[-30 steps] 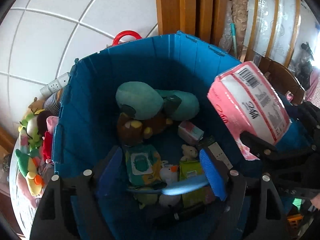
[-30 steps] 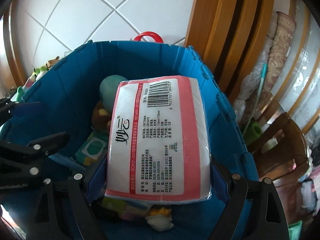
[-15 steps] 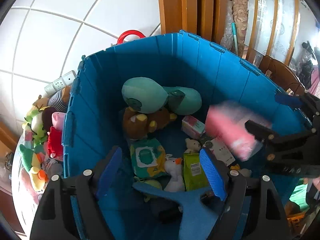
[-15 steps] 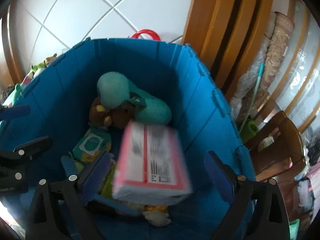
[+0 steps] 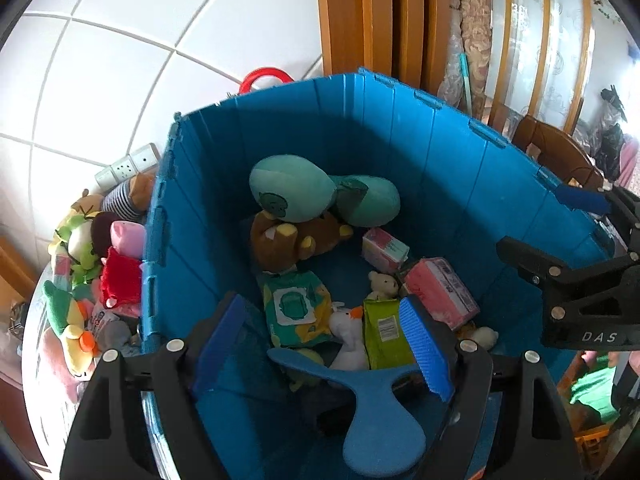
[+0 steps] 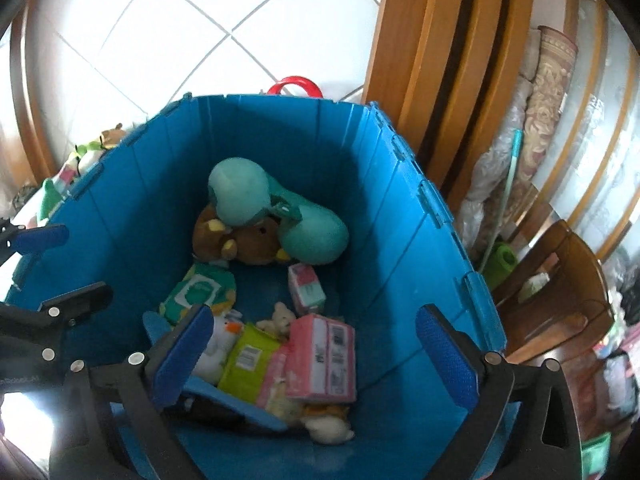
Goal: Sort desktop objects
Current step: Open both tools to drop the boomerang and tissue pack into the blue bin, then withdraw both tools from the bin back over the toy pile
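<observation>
Right wrist view: pink plastic-wrapped tissue pack (image 6: 322,356) now dropped into deep blue plastic bin (image 6: 404,216) — your right gripper (image 6: 316,356) released, left gripper (image 5: 324,344) spread empty — fetch next item

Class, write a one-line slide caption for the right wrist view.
Open right hand-held gripper above the blue bin, pink tissue pack lying inside among toys.

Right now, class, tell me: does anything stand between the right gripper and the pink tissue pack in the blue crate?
Nothing visible does. The right gripper hangs open over the blue crate, and the pink tissue pack lies uncovered on top of other packets and toys, in plain line between its fingers.
</observation>
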`<state>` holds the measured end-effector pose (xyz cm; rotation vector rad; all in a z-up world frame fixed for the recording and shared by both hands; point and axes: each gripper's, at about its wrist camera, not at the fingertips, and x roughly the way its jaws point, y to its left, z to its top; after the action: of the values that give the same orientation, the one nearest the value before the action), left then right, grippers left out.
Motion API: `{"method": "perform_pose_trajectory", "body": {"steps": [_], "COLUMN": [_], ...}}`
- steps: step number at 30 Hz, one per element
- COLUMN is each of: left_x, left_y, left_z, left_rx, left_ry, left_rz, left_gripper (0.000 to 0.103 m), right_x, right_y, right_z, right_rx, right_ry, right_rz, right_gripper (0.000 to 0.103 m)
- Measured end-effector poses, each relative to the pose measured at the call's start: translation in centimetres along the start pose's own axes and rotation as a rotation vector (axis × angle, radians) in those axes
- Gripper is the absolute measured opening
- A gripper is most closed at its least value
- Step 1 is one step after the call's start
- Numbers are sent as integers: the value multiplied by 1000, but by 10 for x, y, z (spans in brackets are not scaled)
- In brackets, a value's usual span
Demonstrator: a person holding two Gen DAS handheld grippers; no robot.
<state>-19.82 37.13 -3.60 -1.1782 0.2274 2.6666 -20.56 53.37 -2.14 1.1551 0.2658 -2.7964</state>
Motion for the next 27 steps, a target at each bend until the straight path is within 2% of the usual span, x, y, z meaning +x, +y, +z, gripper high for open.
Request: {"method": "perform_pose_trajectory", "body": {"steps": [7,12,27], "left_x": [-27,-45,-94], "left_y": [23,53,169], "left_z": [-10,-23,-86], "left_rx": [-34,-59,-139], "left_ry": [-65,-98,-147], "left_rz": [22,33,73], "left_gripper": [80,80,80], "right_x": [-16,-24,-63], "right_y": [13,39,173], "right_z": [1,0,3], "right_rx": [39,58,14], "right_ry": [-53,-68,-150], "right_rz": [-5,1,55], "right_gripper": [103,103,103]}}
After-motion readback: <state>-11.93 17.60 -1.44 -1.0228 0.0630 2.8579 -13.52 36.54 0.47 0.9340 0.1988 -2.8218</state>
